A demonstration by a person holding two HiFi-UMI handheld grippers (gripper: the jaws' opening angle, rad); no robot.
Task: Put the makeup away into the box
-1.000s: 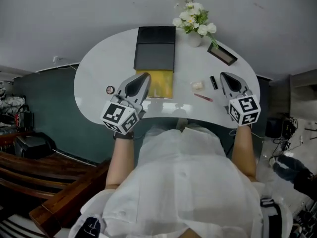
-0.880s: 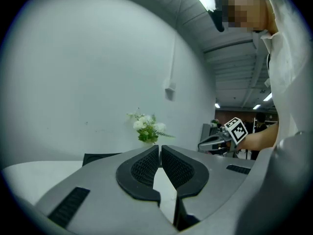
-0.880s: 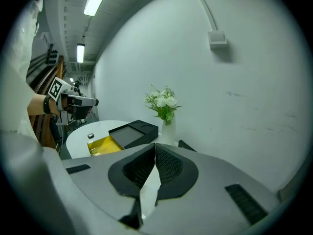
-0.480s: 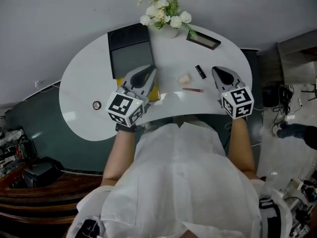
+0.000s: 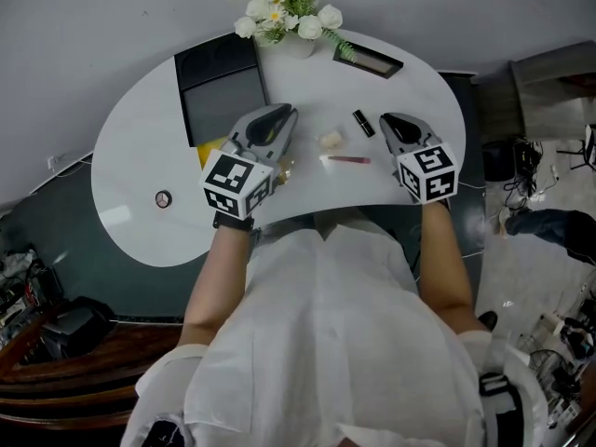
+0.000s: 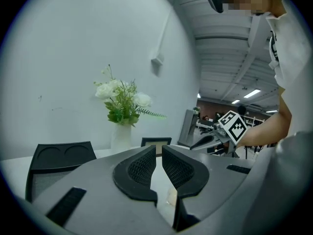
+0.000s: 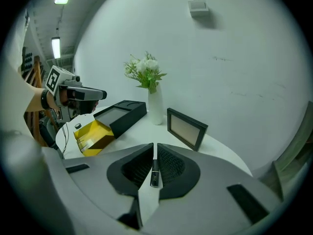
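Note:
An open black box (image 5: pixel 219 91) lies at the table's far left, with a yellow packet (image 5: pixel 210 151) at its near end. A black lipstick (image 5: pixel 362 123), a pale sponge (image 5: pixel 331 140) and a pink pencil (image 5: pixel 346 159) lie between my grippers. My left gripper (image 5: pixel 279 115) hovers just left of the sponge, its jaws almost together with nothing between them (image 6: pixel 159 153). My right gripper (image 5: pixel 387 119) is shut and empty. It points at the lipstick (image 7: pixel 154 174), which lies on the table just beyond its tips (image 7: pixel 153 151).
A vase of white flowers (image 5: pixel 284 17) and a flat framed palette (image 5: pixel 368 60) stand at the table's far edge. A small round item (image 5: pixel 163 198) lies alone at the left. The table's near edge curves close to the person's body.
Both grippers have come down closer to the table. The left one has moved right, past the yellow packet, toward the sponge. The right one has closed in on the lipstick.

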